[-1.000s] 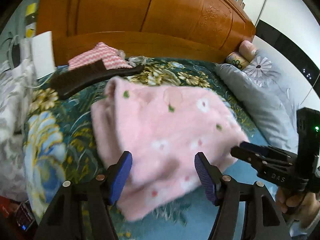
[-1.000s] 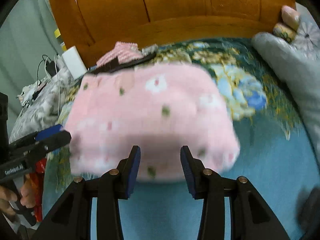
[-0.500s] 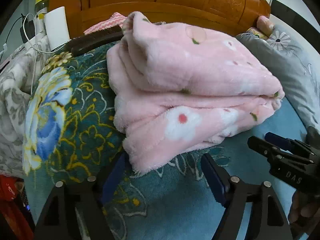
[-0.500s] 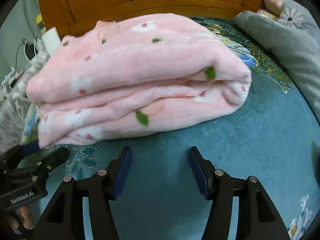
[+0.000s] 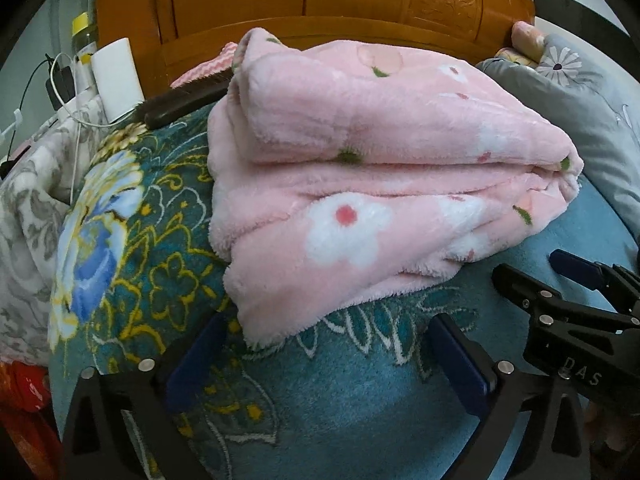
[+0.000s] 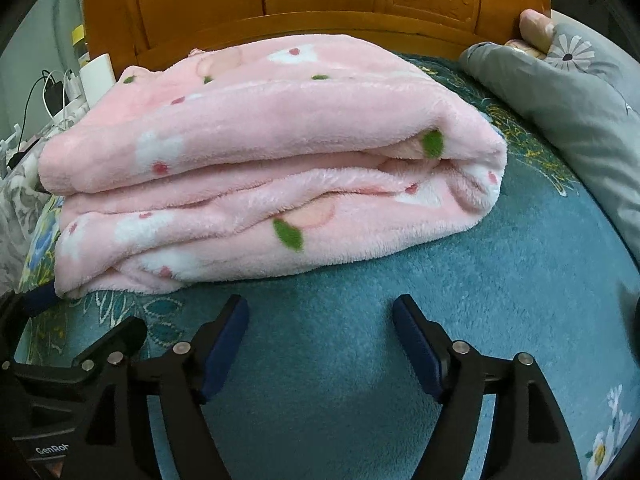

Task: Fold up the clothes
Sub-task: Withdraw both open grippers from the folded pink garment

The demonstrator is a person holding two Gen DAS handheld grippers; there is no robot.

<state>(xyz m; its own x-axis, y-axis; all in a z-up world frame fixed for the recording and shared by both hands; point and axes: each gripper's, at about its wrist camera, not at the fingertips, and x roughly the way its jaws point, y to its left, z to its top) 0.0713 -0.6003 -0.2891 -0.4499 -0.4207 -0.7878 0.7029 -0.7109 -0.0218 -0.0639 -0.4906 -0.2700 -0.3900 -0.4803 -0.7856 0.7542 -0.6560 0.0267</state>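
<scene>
A pink fleece garment with white flowers [image 5: 372, 184] [image 6: 272, 160] lies folded in a thick stack on the teal floral bedspread [image 5: 352, 400] [image 6: 320, 360]. My left gripper [image 5: 326, 344] is open just in front of the stack's near left corner, fingers apart with nothing between them. My right gripper [image 6: 320, 328] is open too, low over the bedspread a little short of the stack's front edge. Each gripper shows in the other's view: the right one [image 5: 560, 308] at the right edge, the left one [image 6: 80, 344] at the lower left.
A wooden headboard [image 5: 320, 4] [image 6: 312, 0] stands behind the stack. A grey pillow [image 5: 580, 120] [image 6: 568, 100] lies at the right. A dark brush [image 5: 184, 100], a pink striped cloth [image 5: 216, 64], a white box [image 5: 118, 76] and cables sit at the back left.
The pink stack was held up a second ago; it now rests on the bed. Both grippers have let go, drawn back and lowered in front of it.
</scene>
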